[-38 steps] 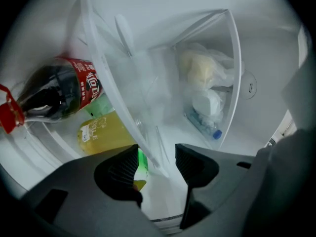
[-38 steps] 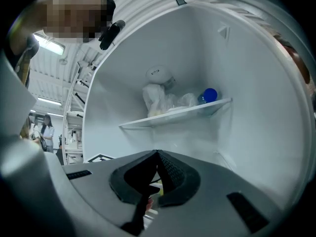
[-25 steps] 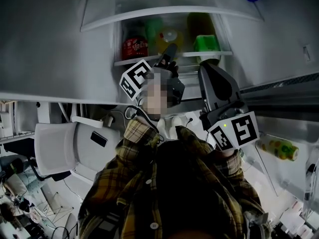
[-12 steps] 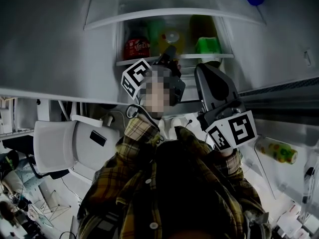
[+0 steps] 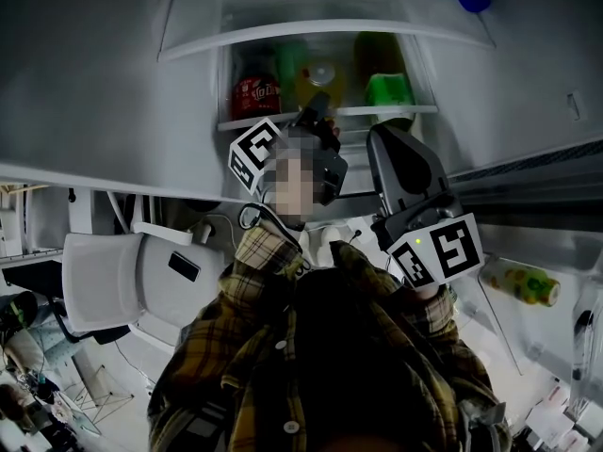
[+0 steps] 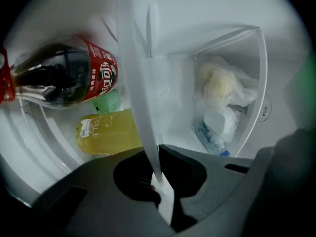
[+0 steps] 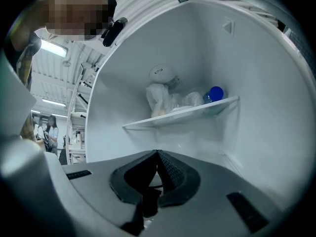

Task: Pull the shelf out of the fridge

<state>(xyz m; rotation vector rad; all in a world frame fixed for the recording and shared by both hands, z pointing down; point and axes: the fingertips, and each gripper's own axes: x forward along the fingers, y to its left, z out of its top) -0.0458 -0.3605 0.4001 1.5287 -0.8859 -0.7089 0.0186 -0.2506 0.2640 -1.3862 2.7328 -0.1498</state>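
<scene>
The fridge shelf (image 5: 283,118) is a white-edged pane carrying bottles. In the left gripper view its front edge (image 6: 136,83) runs as a pale strip down between the jaws. My left gripper (image 6: 159,151) is closing on that edge, and the pads pinch it from both sides. In the head view the left gripper (image 5: 318,111) reaches into the fridge at the shelf's front. My right gripper (image 5: 384,135) hovers just right of it, below the shelf. In its own view the right gripper (image 7: 157,153) is shut with nothing in it.
A cola bottle (image 6: 64,78), a yellow drink bottle (image 6: 106,132) and a green item (image 6: 109,102) lie on the shelf. A plastic bag (image 6: 224,85) sits beyond. The door bin (image 7: 182,113) holds a white bag (image 7: 163,100) and a blue-capped bottle (image 7: 216,93). A white chair (image 5: 104,281) stands at the lower left.
The left gripper stays at the shelf's front edge. The right gripper has drifted slightly left. The bottle in the lower right door bin shifts a little in view.
</scene>
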